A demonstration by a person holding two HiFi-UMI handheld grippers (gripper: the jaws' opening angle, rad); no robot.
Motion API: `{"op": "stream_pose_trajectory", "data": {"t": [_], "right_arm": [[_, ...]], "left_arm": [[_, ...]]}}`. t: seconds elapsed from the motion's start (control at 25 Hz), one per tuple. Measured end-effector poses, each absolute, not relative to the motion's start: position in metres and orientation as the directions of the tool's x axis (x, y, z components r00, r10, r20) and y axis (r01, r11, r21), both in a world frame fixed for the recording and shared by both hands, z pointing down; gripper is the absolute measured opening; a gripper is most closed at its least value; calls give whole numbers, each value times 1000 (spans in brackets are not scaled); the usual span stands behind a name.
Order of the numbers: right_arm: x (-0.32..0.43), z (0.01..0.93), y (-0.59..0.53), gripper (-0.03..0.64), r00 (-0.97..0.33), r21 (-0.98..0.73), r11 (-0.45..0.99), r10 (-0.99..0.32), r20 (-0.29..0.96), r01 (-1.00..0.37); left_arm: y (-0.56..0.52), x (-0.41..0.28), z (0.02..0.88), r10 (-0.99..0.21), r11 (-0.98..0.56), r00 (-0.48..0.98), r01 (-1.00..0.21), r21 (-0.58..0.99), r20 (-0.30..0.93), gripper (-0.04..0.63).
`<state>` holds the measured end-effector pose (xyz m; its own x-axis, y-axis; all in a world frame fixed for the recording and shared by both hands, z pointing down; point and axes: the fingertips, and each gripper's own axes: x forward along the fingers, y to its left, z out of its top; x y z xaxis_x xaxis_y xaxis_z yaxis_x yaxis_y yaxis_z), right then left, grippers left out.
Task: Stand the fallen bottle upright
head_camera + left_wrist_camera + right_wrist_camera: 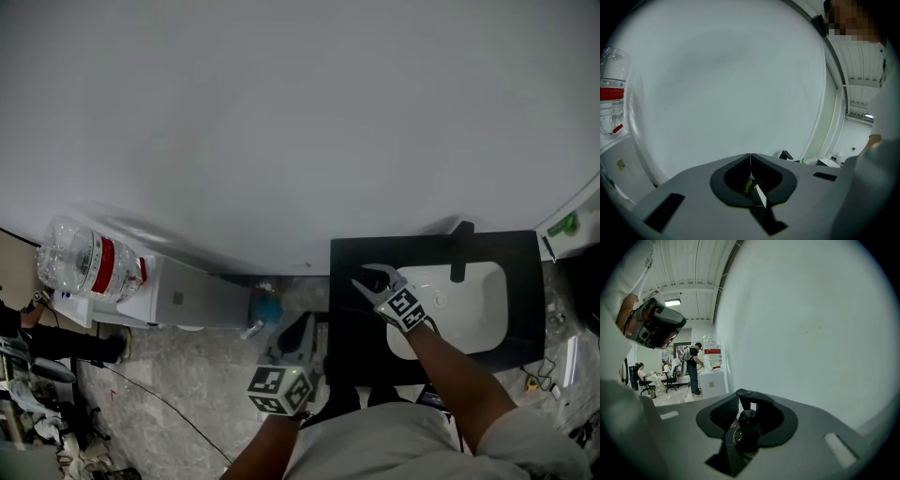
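A black pump bottle (747,430) stands upright between the jaws of my right gripper (749,401), its pump head at the fingertips. I see no pad pressing on it, so the jaws read as open. In the head view my right gripper (373,279) hovers over the black counter (352,323), just left of the white sink (469,300); the dark bottle is hard to pick out there. My left gripper (302,326) is held lower left, off the counter's edge. Its jaws meet in a thin line in the left gripper view, so my left gripper (750,160) is shut with nothing held.
A black faucet (459,251) rises at the sink's back edge. A plain white wall (300,122) stands close behind the counter. A water dispenser (98,267) with a large jug is on the left. A blue object (268,307) sits on the floor. People (693,365) are far off.
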<state>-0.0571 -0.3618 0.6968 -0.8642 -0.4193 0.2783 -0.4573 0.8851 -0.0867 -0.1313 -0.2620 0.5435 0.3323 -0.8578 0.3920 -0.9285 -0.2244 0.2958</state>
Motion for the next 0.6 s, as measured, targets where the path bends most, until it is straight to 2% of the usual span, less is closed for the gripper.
{"op": "stream_pose_trajectory", "data": {"t": [0.2, 0.6], "right_arm": [[-54, 698, -355, 140, -856, -59, 893, -406, 320, -446], [-27, 708, -355, 159, -821, -78, 864, -439, 366, -497]], "left_arm": [[-259, -126, 538, -862, -234, 339, -926, 297, 378, 8], [-252, -110, 528, -862, -257, 355, -921, 292, 361, 8]]}}
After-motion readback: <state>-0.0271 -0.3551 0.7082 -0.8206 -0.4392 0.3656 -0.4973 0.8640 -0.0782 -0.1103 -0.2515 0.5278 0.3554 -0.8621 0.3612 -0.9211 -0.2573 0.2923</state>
